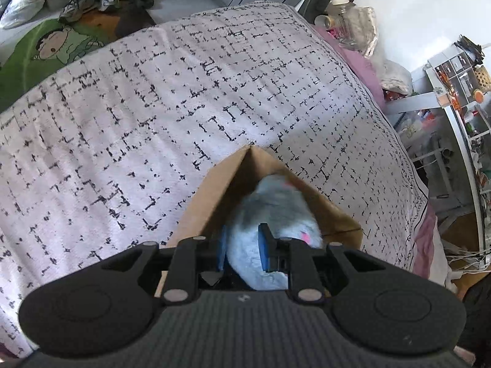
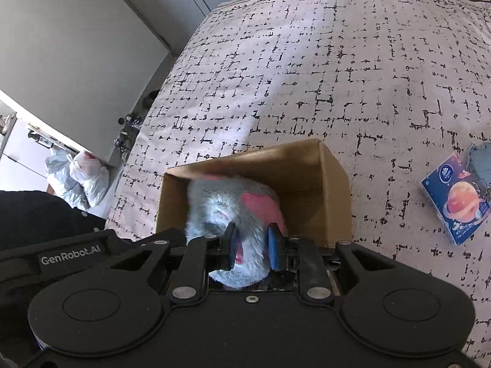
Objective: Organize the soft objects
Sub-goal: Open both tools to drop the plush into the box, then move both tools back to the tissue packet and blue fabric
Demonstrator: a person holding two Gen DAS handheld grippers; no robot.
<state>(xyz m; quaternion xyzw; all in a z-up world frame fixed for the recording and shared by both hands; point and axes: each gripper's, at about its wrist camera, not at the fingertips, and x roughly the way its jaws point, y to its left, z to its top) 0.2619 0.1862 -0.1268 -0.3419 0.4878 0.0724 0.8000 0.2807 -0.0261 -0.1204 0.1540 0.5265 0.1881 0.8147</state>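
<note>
Right now the grey fluffy toy (image 2: 227, 211) with the pink patches is partly inside the brown cardboard box (image 2: 331, 190), which sits on the bed cover (image 2: 307, 76). Part of the toy pokes out of the box toward both grippers.

Both grippers pinch the toy at once. The left gripper (image 1: 244, 250) has its blue pads pressed into the pale fur on either side, so its fingers are closed on the toy. The right gripper (image 2: 252, 245) does the same, with fur bulging between its pads.

Several things could go wrong from here. The fur is soft and squashy, so the pads may only grab fluff, and the toy could slip out. If one gripper pulls while the other pushes, the toy could twist and get stuck on a wall of the box. The box looks light and nothing holds it down, so a hard push could slide it or tip it over on the soft cover. If both grippers let go too soon, the toy could puff back up and flop out of the box.

I think the toy fills most of the box, but the picture is blurry there, so I am not sure.

Off to the side of the box, well apart from it, a blue packet (image 2: 452, 204) lies on the cover.
</note>
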